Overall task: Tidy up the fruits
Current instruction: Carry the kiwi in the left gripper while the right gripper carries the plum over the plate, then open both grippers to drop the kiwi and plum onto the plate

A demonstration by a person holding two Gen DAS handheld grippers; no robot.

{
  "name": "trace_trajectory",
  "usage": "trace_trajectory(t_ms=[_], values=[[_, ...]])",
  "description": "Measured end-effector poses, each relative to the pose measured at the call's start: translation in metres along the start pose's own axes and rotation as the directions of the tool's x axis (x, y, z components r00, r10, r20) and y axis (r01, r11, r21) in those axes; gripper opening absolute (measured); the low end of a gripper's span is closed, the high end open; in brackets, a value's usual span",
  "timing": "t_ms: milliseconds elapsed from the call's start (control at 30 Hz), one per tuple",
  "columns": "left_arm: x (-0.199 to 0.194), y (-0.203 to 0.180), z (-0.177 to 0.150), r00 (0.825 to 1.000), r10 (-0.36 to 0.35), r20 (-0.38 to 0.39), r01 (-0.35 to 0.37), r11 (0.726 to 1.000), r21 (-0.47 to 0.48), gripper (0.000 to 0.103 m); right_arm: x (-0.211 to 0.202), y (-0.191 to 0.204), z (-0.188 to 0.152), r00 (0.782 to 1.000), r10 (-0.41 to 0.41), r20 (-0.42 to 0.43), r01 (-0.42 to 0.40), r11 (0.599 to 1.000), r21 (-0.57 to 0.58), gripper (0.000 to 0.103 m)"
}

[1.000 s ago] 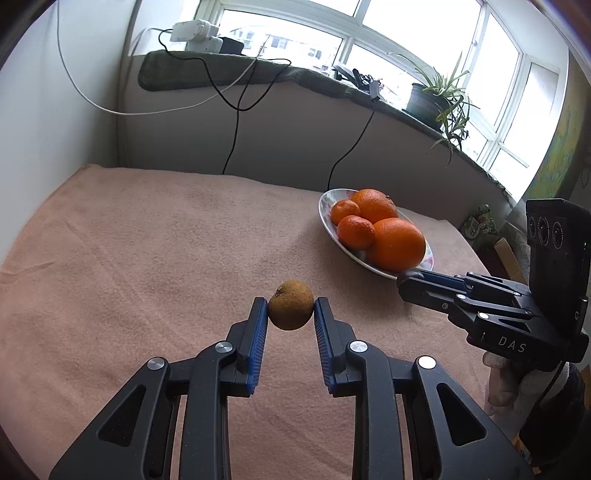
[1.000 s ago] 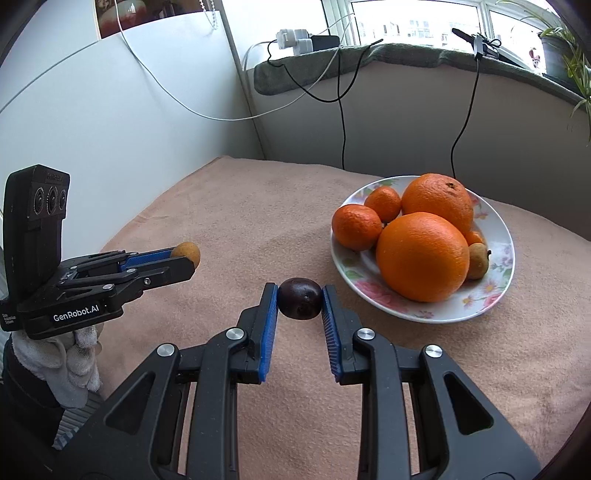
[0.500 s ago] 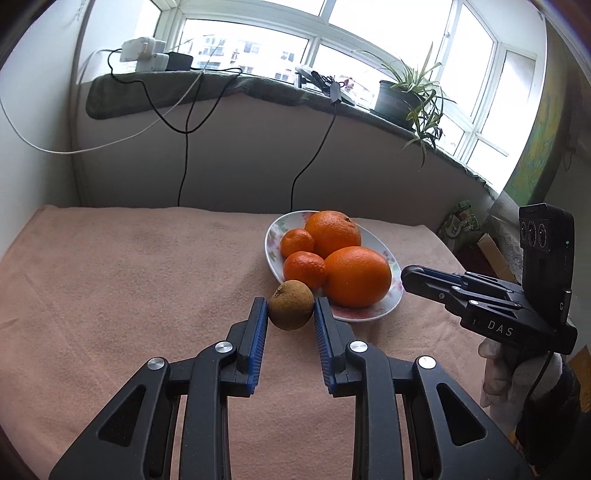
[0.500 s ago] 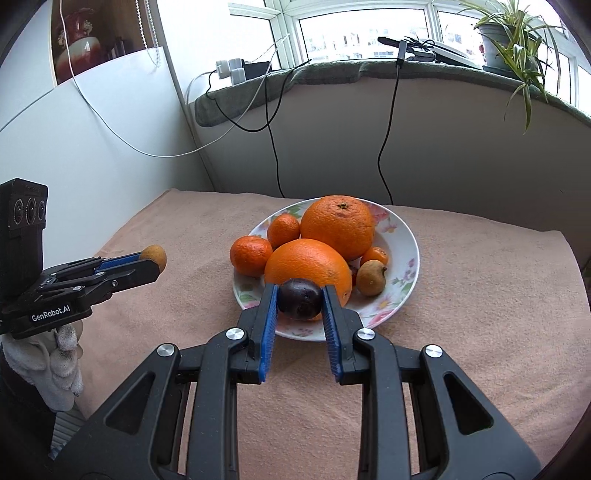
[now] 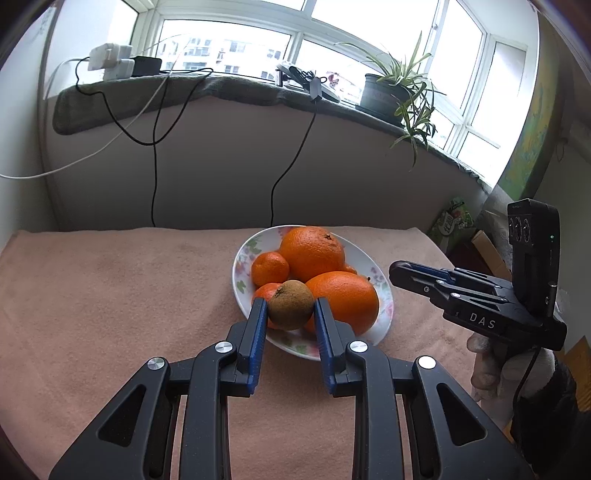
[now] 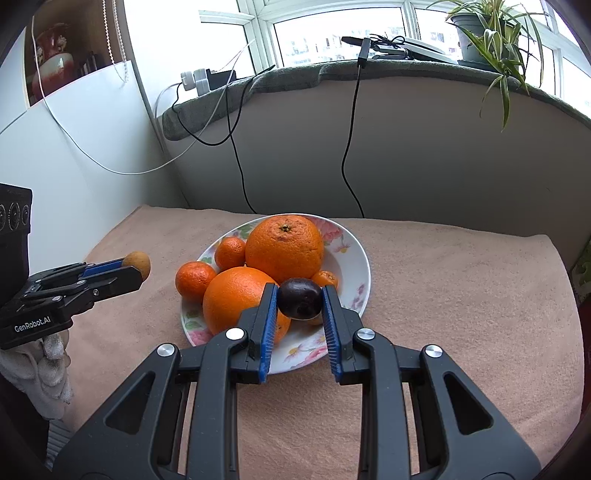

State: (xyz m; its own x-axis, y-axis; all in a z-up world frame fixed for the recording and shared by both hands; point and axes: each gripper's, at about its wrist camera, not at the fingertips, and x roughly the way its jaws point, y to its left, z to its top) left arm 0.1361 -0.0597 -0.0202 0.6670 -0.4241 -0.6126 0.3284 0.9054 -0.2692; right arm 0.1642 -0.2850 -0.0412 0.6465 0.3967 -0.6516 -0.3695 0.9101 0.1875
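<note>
2 oranges; 3 mandarins; 1 plum; 1 plate; 1 potted plant

The plate is white with pink flowers; the oranges are bright orange, the plum dark purple, the cloth pinkish.

Daylight enters through the windows, which are overexposed. Illumination is even, with soft shadows. Fisheye distortion bends the edges; corners are vignetted. Focus is sharp.
</note>
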Motion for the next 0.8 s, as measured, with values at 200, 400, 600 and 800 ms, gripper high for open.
trace_trajectory(t_ms=[200,400,600,800], values=[[0.014,-0.005,0.009,1.000,-0.013,-0.010,0.013,1.000,0.011,0.024,0.010,-0.008,0.006,1.000,-0.010,-0.010,0.010,1.000,0.006,0.025],[0.023,-0.007,0.016,1.000,-0.022,-0.014,0.023,1.000,0.013,0.024,0.022,-0.013,0.012,1.000,-0.023,-0.021,0.023,1.000,0.012,0.025],[0.028,-0.008,0.020,1.000,-0.023,-0.016,0.023,1.000,0.018,0.024,0.034,-0.020,0.018,0.999,-0.023,-0.033,0.023,0.999,0.024,0.025],[0.033,-0.009,0.024,1.000,-0.027,-0.016,0.027,0.999,0.020,0.024,0.043,-0.022,0.022,0.999,-0.019,-0.043,0.020,0.999,0.026,0.025]])
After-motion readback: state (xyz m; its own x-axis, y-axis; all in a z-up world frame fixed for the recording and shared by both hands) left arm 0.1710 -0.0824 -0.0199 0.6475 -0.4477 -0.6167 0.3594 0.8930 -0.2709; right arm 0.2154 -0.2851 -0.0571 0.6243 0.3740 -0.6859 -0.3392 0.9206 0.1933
